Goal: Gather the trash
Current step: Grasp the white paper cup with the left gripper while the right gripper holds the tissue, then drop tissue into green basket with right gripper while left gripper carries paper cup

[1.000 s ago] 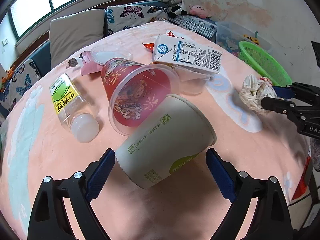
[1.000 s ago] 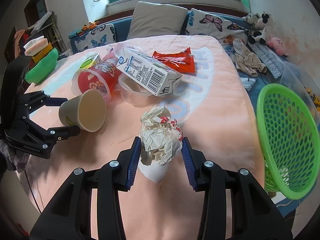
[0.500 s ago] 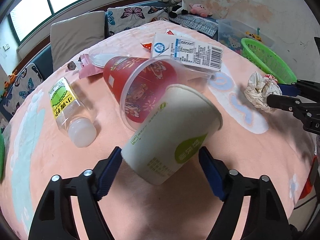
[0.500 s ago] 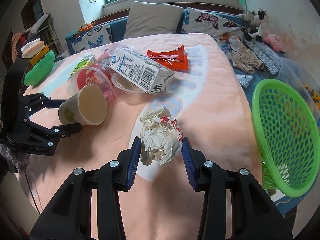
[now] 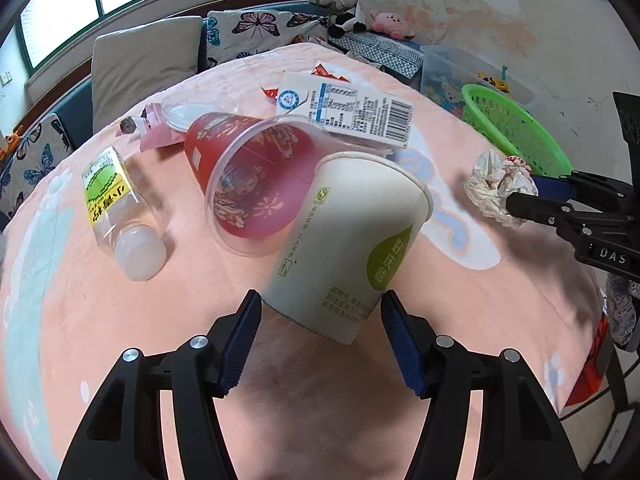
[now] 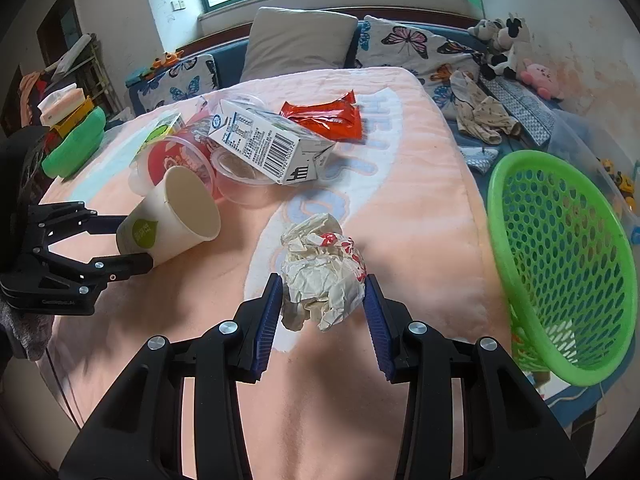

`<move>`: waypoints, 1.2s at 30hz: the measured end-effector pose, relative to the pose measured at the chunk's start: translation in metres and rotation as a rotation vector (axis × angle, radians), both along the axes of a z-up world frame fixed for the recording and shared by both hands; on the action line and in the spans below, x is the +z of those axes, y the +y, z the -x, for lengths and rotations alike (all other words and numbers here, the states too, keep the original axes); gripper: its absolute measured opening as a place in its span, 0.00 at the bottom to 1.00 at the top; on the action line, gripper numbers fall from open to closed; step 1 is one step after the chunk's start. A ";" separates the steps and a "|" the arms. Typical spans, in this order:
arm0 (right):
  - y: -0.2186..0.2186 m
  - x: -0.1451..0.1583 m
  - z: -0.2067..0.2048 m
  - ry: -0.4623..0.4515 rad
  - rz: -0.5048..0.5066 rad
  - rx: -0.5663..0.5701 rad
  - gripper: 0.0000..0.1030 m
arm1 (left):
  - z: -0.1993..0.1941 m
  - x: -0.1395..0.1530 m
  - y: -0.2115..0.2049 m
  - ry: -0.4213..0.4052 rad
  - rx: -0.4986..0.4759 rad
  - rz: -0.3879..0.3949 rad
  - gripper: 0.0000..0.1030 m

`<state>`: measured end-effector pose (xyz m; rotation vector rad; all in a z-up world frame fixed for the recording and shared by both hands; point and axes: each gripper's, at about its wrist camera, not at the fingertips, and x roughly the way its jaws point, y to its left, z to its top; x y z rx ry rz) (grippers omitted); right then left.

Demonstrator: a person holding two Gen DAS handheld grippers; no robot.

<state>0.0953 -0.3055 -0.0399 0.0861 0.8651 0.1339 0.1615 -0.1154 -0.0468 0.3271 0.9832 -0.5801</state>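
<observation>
Left gripper (image 5: 320, 338) closing on the paper cup (image 5: 348, 248): cup base is between the jaws, tilted up with the rim away from the camera; pads at or just off its sides, contact unclear. Right gripper (image 6: 320, 312) clamped on the crumpled paper wad (image 6: 322, 270), held just over the pink bedspread (image 6: 400, 184)

For the cup, my take: finish the squeeze low near the base where the wall is stiffest, and go easy, thin paper will ovalise and slip. Lift clear of the red plastic cup (image 5: 256, 184) its rim leans toward before swinging over. Green basket (image 6: 560, 264) sits off the bed edge on the right gripper's side, so the wad is the short trip

Writing: cup has a green blob with Chinese characters and small print, too small to read. Milk carton (image 5: 352, 114) shows a barcode and nutrition panel, unreadable. Bottle (image 5: 116, 208) label yellow-green, Chinese. Right gripper body reads "DAS"
</observation>
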 end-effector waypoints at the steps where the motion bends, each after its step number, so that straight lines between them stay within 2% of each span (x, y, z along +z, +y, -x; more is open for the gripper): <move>1: 0.000 0.001 0.000 -0.001 -0.001 -0.001 0.41 | 0.000 0.000 -0.001 -0.001 -0.003 -0.002 0.63; 4: -0.001 0.001 0.001 -0.001 -0.002 -0.001 0.41 | 0.001 0.003 -0.004 -0.013 -0.016 -0.008 0.72; 7: -0.001 0.000 0.001 -0.002 0.000 -0.002 0.41 | 0.000 0.005 -0.009 -0.020 -0.023 -0.015 0.75; 16: 0.000 0.001 0.002 -0.003 0.000 0.006 0.41 | -0.007 -0.001 -0.026 -0.016 -0.037 -0.040 0.76; 28: -0.003 0.010 0.008 -0.029 0.021 0.000 0.41 | 0.002 0.001 -0.035 -0.019 0.010 -0.009 0.60; 36: -0.021 0.014 0.020 -0.046 0.022 -0.035 0.41 | 0.006 0.002 -0.041 -0.016 0.040 0.005 0.59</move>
